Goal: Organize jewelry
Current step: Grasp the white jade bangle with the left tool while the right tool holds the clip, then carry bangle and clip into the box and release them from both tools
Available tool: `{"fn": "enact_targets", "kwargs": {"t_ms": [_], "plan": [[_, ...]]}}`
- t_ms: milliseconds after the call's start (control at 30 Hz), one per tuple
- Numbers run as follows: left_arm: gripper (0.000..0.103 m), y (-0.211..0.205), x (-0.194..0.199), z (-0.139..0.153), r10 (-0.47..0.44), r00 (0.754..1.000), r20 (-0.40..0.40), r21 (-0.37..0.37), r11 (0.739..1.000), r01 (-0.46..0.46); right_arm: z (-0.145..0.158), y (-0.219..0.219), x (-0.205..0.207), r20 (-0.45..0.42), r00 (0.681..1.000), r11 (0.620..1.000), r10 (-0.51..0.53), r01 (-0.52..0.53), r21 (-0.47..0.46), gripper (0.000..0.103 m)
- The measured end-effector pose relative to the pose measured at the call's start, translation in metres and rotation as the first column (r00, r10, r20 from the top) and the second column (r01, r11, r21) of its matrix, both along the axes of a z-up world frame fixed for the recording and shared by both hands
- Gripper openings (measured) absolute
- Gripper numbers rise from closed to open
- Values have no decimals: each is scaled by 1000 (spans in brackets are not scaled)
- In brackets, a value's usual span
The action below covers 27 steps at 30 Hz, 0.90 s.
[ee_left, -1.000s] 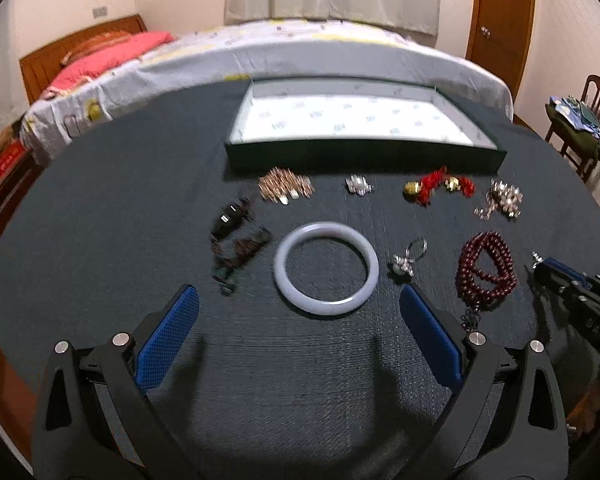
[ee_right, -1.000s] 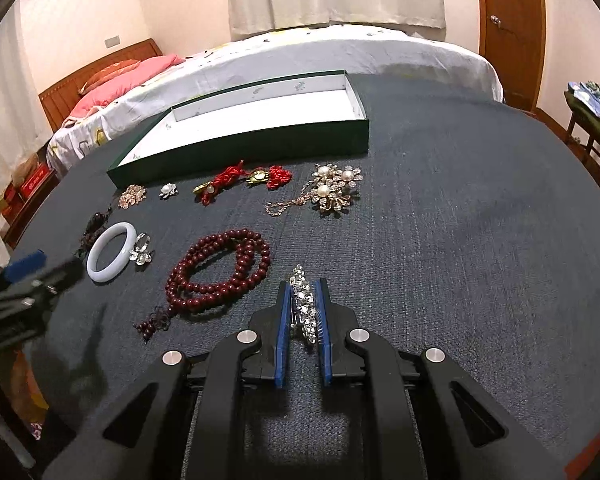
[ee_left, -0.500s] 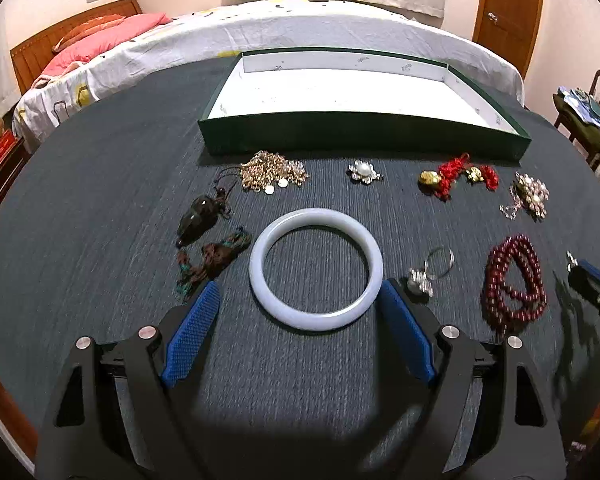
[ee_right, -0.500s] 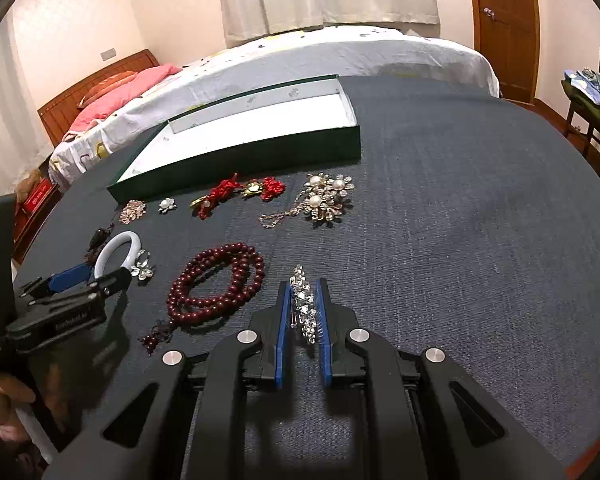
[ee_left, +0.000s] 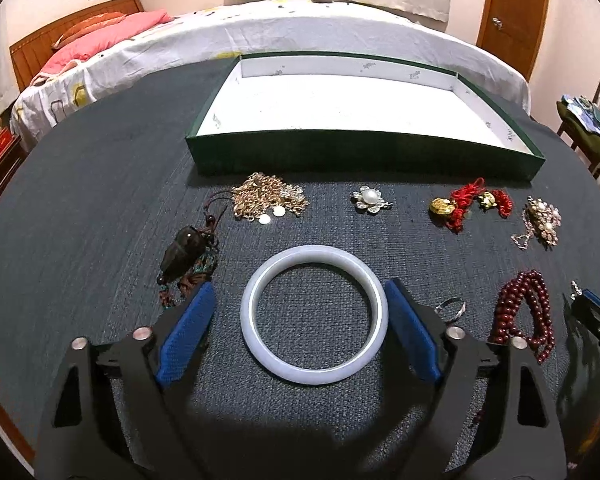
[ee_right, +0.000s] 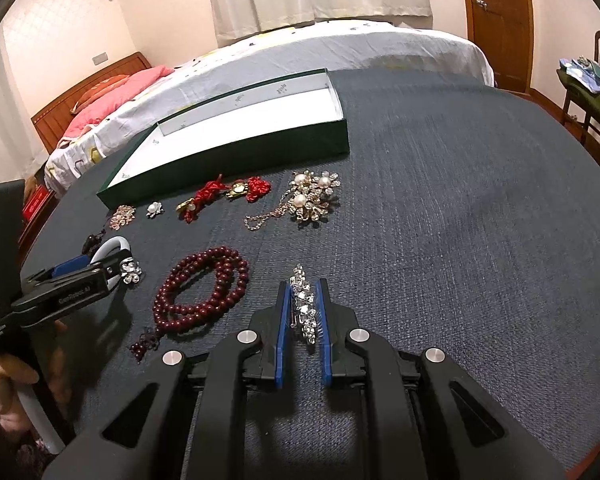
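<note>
A white jade bangle (ee_left: 314, 376) lies flat on the dark cloth, between the blue pads of my left gripper (ee_left: 298, 285). Its jaws are closing. The right pad (ee_left: 410, 330) is at the bangle's rim, while the left pad (ee_left: 188, 336) still stands a little off it. In the right wrist view my right gripper (ee_right: 303, 283) is shut on a rhinestone hair clip (ee_right: 305, 308), just above the cloth. The green tray (ee_left: 364, 156), white inside, stands at the back. The left gripper (ee_right: 100, 268) also shows in the right wrist view, with a hand on its handle.
Lying in front of the tray are a gold chain pile (ee_left: 268, 198), a pearl brooch (ee_left: 368, 200), a red knotted cord (ee_left: 468, 204) and a flower brooch (ee_left: 542, 220). A dark pendant (ee_left: 182, 256), a silver ring (ee_left: 450, 308) and dark red beads (ee_left: 524, 312) flank the bangle.
My left gripper has come forward and down over the bangle, and its jaws have narrowed around it. The right gripper has kept still with the hair clip in it.
</note>
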<state>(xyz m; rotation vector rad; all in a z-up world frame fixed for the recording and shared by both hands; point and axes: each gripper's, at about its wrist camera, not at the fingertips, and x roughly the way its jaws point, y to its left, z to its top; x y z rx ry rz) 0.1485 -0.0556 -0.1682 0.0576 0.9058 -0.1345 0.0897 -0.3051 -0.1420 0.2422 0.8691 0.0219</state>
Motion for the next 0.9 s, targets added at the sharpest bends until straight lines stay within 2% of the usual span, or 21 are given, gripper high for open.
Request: {"fn": "enact_targets", "kwargs": {"t_ms": [33,433,733,900], "plan": [[69,-1,-1,1,-13,1000,7,1,1000,13,-1,0,0,-2,1000,1000,-2,2,1,14],[69,4,-14,11,-6,999,40,5,1000,6,4,6,0,14,1000,1000,6,-6,-19,13],[69,1,-20,49,-16,992,124,-23,1000,19,29,8,8,69,998,1000,12,-11,-14,13],[69,-8,-5,70,-40,986,165,-32,998,46,47,7,26,119,993,1000,13,-13,-2,13]]}}
